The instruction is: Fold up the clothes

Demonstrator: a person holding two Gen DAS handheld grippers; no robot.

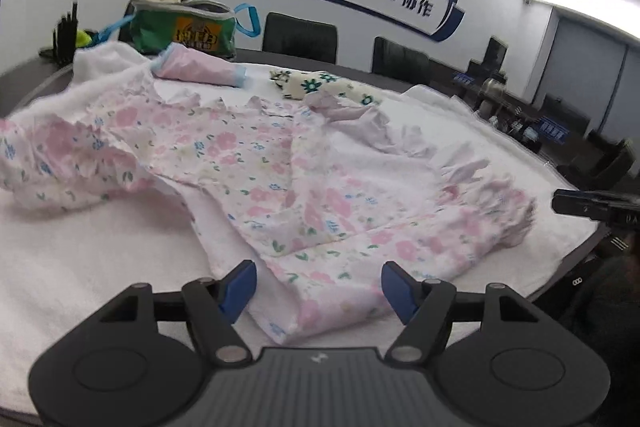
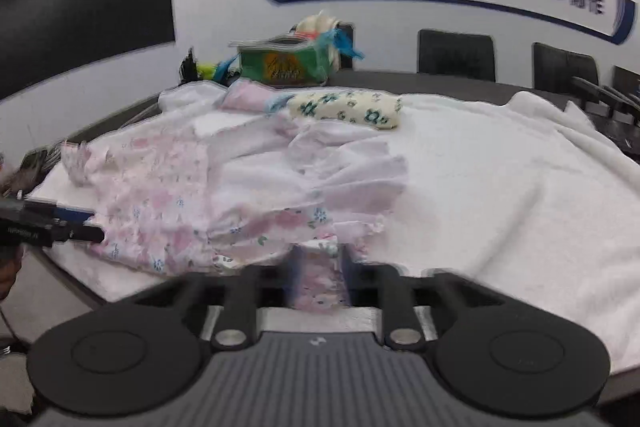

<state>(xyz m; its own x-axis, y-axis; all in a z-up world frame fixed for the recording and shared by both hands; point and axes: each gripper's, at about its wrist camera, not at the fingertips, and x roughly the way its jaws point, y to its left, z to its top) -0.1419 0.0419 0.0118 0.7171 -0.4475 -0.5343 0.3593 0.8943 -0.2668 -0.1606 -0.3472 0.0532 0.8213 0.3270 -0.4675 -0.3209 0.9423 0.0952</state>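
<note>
On the white-towelled table, a pink floral garment lies spread and rumpled. Left claw stands open over its near hem, gripping nothing. Right claw is clamped on the garment's edge.

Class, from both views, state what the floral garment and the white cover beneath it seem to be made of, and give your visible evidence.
Floral garment: thin woven cloth, probably cotton, matte; it crumples into fine ruffles. White cover: thick, towel-like fabric, possibly terry or fleece; it looks fuzzy with soft, rounded folds.

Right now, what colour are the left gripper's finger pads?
Blue pads, clearest in the left wrist view.
</note>
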